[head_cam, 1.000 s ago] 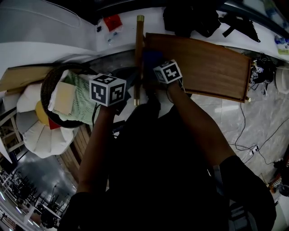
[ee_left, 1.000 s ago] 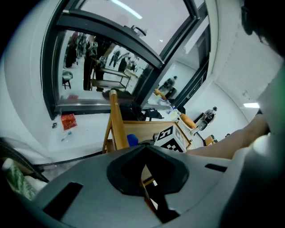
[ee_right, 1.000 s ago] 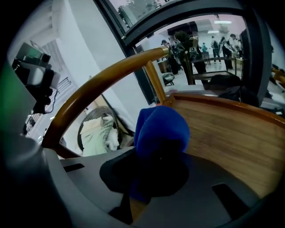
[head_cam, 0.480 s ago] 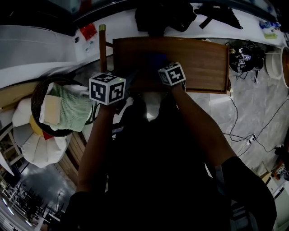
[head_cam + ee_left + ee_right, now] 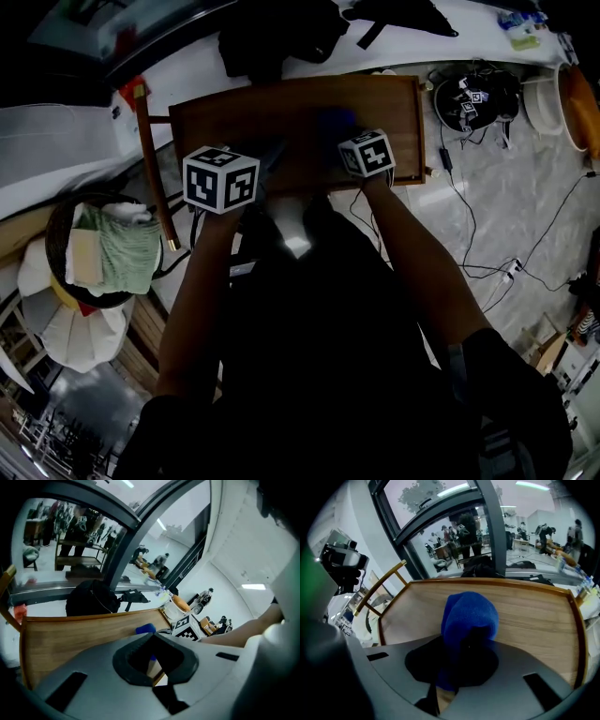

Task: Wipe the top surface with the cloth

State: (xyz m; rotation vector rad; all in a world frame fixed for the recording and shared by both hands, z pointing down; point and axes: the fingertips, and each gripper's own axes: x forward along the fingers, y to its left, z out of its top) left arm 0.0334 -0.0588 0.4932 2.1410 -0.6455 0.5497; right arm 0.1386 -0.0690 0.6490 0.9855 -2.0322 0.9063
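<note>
The brown wooden top [image 5: 225, 117] lies ahead of me in the head view. My right gripper [image 5: 343, 129] is shut on a blue cloth [image 5: 334, 119], holding it on the wood right of the middle. The right gripper view shows the cloth [image 5: 468, 616] bunched between the jaws over the wood grain [image 5: 534, 616]. My left gripper [image 5: 268, 159] hovers over the top's near left part; its jaws are hidden by the housing. In the left gripper view I see the top [image 5: 70, 634], the cloth [image 5: 145, 629] and the right gripper's marker cube [image 5: 187, 627].
A wooden chair rail [image 5: 153, 173] stands left of the top. A dark basket [image 5: 58, 225] with folded cloths sits further left. A black bag [image 5: 277, 33] lies on the white ledge behind. Cables [image 5: 469, 234] and black gear [image 5: 473, 94] lie on the floor at right.
The right gripper with the cloth has moved from the top's left edge towards its right half. The left gripper now stands over the top. The whole scene has shifted left in view.
</note>
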